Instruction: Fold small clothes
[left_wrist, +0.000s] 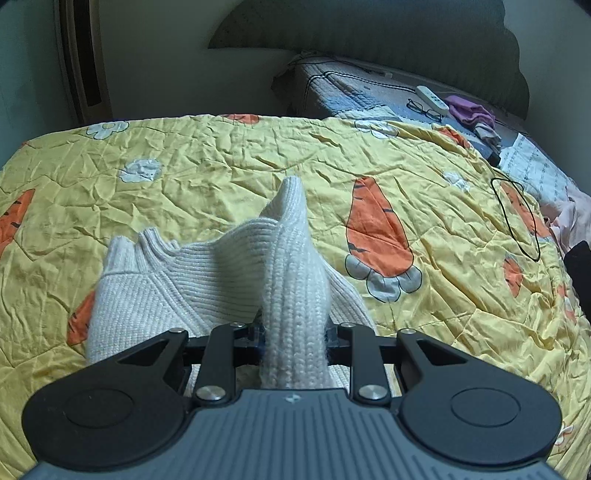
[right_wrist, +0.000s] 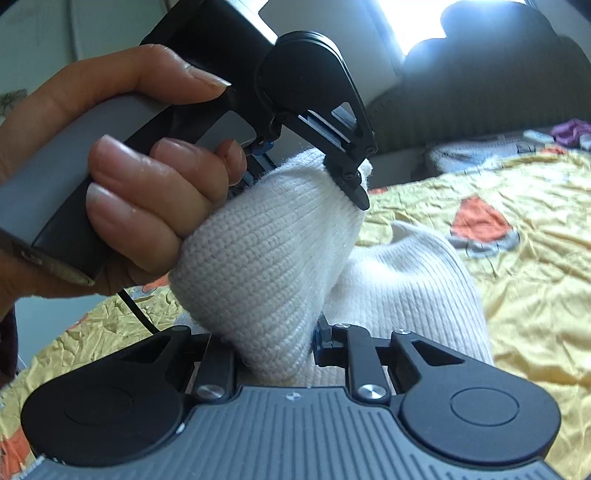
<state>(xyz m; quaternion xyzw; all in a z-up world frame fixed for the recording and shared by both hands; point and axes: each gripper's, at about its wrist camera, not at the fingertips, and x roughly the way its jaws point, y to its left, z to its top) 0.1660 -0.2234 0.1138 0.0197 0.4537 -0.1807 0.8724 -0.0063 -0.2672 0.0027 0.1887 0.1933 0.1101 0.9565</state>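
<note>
A cream knitted sweater (left_wrist: 166, 291) lies partly on the yellow carrot-print quilt (left_wrist: 221, 177). My left gripper (left_wrist: 293, 338) is shut on a raised fold of the sweater, which stands up between its fingers. In the right wrist view my right gripper (right_wrist: 275, 349) is shut on another bunched part of the sweater (right_wrist: 258, 258). The left gripper (right_wrist: 351, 177) shows there too, held by a hand (right_wrist: 147, 192), pinching the same cloth just above and very close to the right one. The fingertips of both are mostly buried in knit.
A second bed with a grey patterned cover (left_wrist: 354, 92) stands at the back right, carrying glasses (left_wrist: 424, 109), a white remote (left_wrist: 432, 96) and purple cloth (left_wrist: 469, 110). A thin black cable (left_wrist: 517, 218) loops on the quilt at right. Pink cloth (left_wrist: 572, 221) lies at the far right edge.
</note>
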